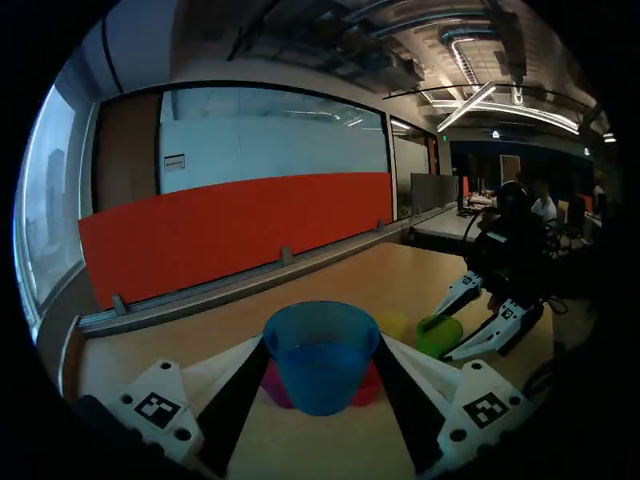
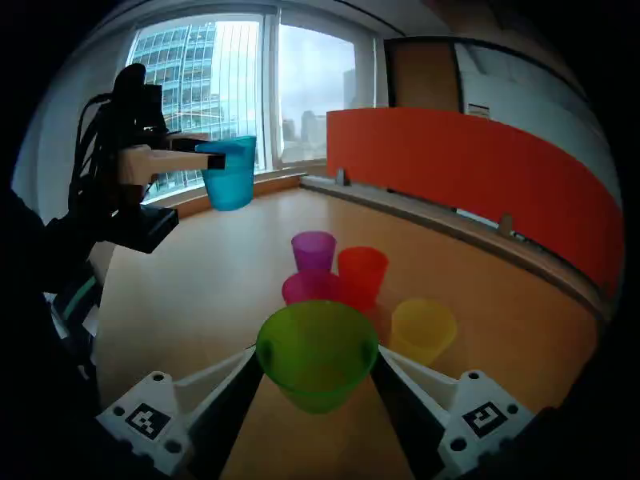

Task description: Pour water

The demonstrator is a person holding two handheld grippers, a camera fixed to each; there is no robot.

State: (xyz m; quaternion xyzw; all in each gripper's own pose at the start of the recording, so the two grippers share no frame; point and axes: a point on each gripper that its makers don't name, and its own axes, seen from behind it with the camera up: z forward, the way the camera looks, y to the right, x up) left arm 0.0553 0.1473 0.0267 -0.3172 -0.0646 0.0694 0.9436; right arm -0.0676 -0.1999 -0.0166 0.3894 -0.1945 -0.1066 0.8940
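Note:
A blue cup [image 1: 322, 356] with water in it sits upright between my left gripper's [image 1: 320, 370] fingers, which are shut on it, lifted above the wooden table [image 1: 384, 280]. In the right gripper view that blue cup [image 2: 230, 173] hangs at upper left in the other gripper [image 2: 172, 160]. My right gripper [image 2: 318, 362] is shut on a green cup [image 2: 318, 352], held upright over the table [image 2: 208, 264]. In the left gripper view the green cup [image 1: 439, 333] and the right gripper [image 1: 480, 316] holding it appear to the right.
On the table stand a purple cup [image 2: 313, 250], a red cup [image 2: 362, 274], a pink cup [image 2: 304, 286] and a yellow cup [image 2: 422, 326]. An orange partition [image 2: 480, 176] runs along the far table edge. Windows [image 2: 240, 88] lie beyond. People sit at distant desks [image 1: 544, 208].

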